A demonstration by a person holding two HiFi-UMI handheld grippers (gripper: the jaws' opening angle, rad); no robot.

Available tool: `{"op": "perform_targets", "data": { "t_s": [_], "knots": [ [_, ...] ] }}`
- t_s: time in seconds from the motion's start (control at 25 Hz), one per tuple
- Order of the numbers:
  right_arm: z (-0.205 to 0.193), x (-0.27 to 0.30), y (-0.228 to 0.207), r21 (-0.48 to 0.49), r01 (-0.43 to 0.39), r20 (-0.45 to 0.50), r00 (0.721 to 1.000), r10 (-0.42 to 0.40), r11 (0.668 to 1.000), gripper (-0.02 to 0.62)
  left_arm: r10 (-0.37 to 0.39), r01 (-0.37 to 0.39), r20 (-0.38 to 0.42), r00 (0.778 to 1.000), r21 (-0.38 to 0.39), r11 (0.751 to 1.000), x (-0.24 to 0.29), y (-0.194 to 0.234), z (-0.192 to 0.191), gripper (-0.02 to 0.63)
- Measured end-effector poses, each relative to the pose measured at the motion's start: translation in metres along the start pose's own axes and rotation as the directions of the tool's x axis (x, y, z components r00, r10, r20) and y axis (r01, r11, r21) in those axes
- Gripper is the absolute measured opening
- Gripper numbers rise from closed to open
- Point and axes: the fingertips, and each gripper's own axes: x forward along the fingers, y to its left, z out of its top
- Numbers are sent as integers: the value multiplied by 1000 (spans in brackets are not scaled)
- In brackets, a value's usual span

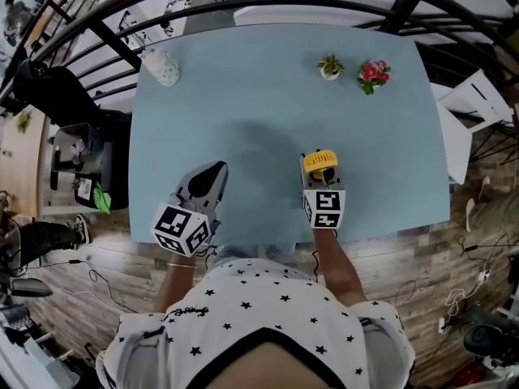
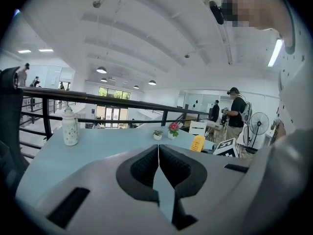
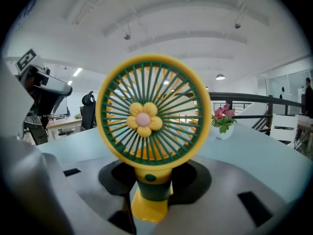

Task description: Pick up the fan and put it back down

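- The left gripper [image 2: 159,166] hangs over the near edge of the worktop [image 1: 268,96], left of middle. Its jaws are pressed together with nothing between them, so it seems parked out of the way.
- The right gripper [image 3: 150,182] is at the near edge too, right of middle. Its jaws are clamped on the fan [image 3: 152,115], on the green stem just under the round grille, with the yellow base below them.
- Gripped low like this, the fan stands upright and its head is clear of the jaws.
- Only the right gripper view shows that grip. The head view gives just the fan's yellow top beyond the marker cube [image 1: 323,207].
- Whether the base is off the worktop I cannot quite tell. The head view looks straight down on it, and the right gripper view hides what lies under it.
- The left gripper view alone shows the fan from the side, a small yellow shape beside the right gripper's cube.
- Farther off, the plant [image 1: 329,66] and flowers [image 1: 373,74] sit near the far right corner and a jar [image 1: 165,70] at the far left corner. All are well apart from the fan, so there is room to set it back down.
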Motion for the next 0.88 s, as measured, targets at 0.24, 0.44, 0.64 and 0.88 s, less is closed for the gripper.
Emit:
{"op": "perform_targets", "data": {
  "t_s": [0.24, 0.44, 0.64, 0.88],
  "knots": [
    [18, -18, -4, 11, -8, 45, 999, 8, 1000, 160, -5, 5, 12, 1000, 0, 1000, -3, -11, -1, 29],
    [35, -38, -3, 13, -23, 82, 996, 22, 1000, 160, -20, 20, 27, 999, -20, 1000, -9, -26, -1, 29],
    [49, -55, -1, 15, -53, 106, 993, 51, 998, 160, -19, 20, 40, 999, -17, 1000, -14, -38, 0, 29],
    [68, -74, 1, 7, -68, 147, 987, 66, 998, 160, -7, 8, 50, 999, -20, 1000, -23, -47, -1, 29]
  ]
}}
